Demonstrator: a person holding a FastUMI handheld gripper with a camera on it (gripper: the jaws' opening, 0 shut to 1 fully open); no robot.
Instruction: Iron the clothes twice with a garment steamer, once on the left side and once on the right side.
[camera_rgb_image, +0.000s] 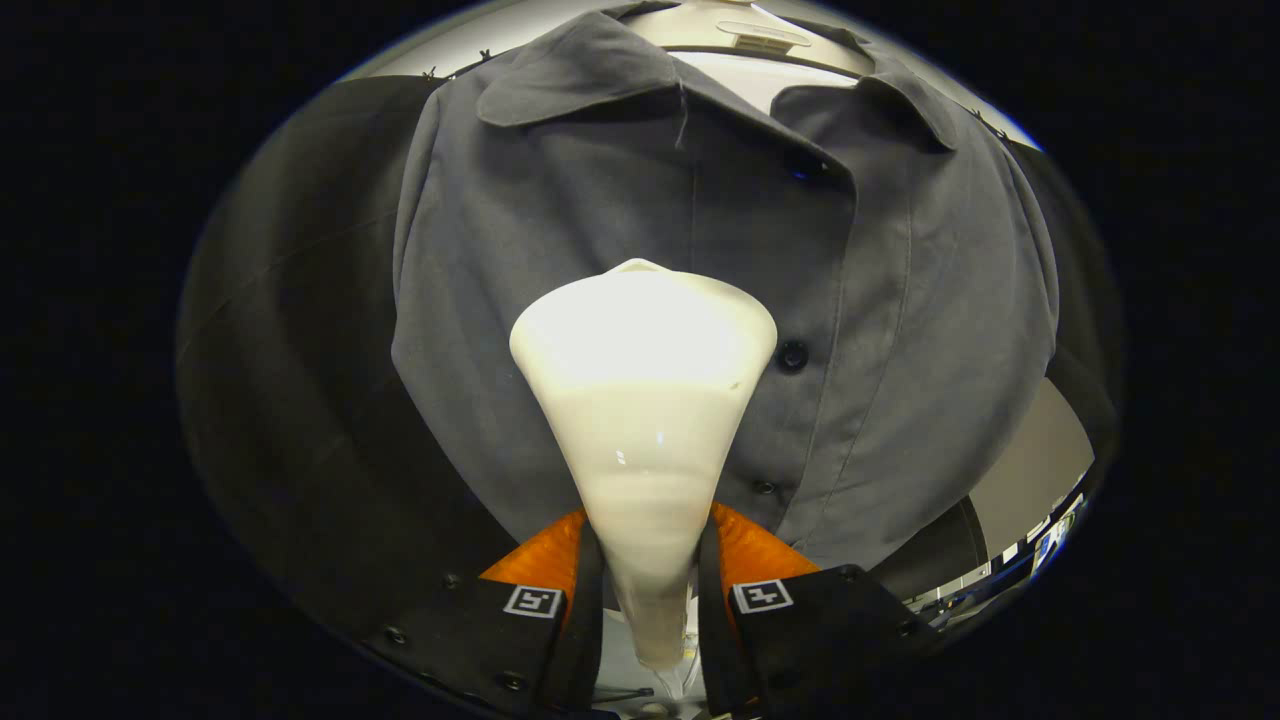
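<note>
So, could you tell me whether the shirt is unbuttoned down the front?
No, the shirt is buttoned closed beyond the steamer the gripper holds.

Strong light from above and front: the steamer head (643, 330) is blown out across its wide upper part, detail lost in glare, with small specular dots lower on its neck. The grey shirt (560, 260) is evenly lit and sharp (buttons and placket stitching readable), with soft shadow under the collar (575, 70) and along folds. The dark cloth left of the shirt is dim, near featureless. Heavy fisheye bending at the rim curves the shirt's sides. The gripper (648, 600), closed on the steamer's neck, is slightly soft, in shade.
</note>
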